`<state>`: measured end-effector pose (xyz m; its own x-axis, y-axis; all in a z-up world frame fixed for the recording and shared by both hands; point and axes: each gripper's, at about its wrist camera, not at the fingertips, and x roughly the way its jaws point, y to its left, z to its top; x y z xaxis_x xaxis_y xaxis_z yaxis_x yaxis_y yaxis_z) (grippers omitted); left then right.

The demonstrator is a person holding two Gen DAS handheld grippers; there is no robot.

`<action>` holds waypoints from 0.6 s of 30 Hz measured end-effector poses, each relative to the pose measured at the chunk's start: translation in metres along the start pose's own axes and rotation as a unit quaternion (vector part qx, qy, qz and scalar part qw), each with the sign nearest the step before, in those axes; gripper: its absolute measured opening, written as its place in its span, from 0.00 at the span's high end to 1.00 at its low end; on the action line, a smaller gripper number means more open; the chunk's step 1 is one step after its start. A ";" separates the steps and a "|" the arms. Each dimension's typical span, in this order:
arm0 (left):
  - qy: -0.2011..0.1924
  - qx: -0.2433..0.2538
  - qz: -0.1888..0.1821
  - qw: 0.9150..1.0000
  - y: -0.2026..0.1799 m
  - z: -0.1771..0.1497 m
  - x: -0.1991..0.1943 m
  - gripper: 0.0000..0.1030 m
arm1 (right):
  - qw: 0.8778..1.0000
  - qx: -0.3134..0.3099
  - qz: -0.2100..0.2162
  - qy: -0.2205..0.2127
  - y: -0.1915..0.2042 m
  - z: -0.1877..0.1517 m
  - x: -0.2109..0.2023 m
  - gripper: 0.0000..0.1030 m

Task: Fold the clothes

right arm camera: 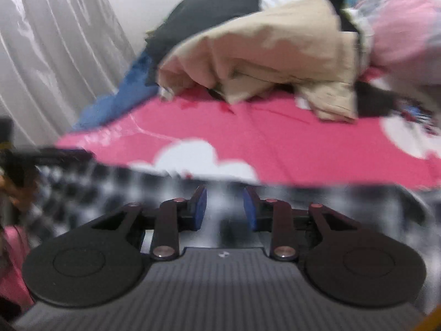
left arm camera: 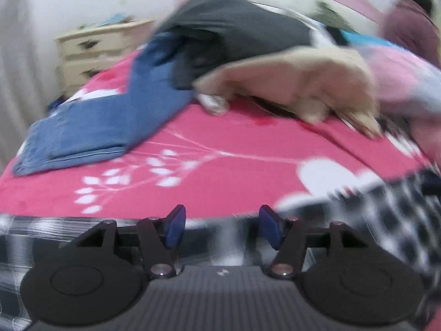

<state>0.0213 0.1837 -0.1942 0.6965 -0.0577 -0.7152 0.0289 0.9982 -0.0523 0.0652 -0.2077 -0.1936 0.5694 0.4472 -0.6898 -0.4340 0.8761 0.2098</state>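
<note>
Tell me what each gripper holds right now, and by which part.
Nothing is held. The left gripper and right gripper both stand open with empty gaps over the checked cloth at the bed's near edge.

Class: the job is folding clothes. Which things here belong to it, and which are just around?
Job: blue jeans; beige garment; dark grey garment; checked cloth.
Around: pink bedspread; drawer chest; curtain.
</note>
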 end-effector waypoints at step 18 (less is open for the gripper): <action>0.023 0.113 -0.051 0.992 -0.087 -0.001 -0.033 0.41 | 0.996 0.033 -0.081 -0.021 -0.058 -0.064 -0.074 0.69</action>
<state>-0.0051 0.0985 -0.1669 0.6488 -0.1541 -0.7452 0.2605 0.9651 0.0272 0.0039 -0.3032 -0.1991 0.6573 0.3048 -0.6893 -0.2875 0.9468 0.1445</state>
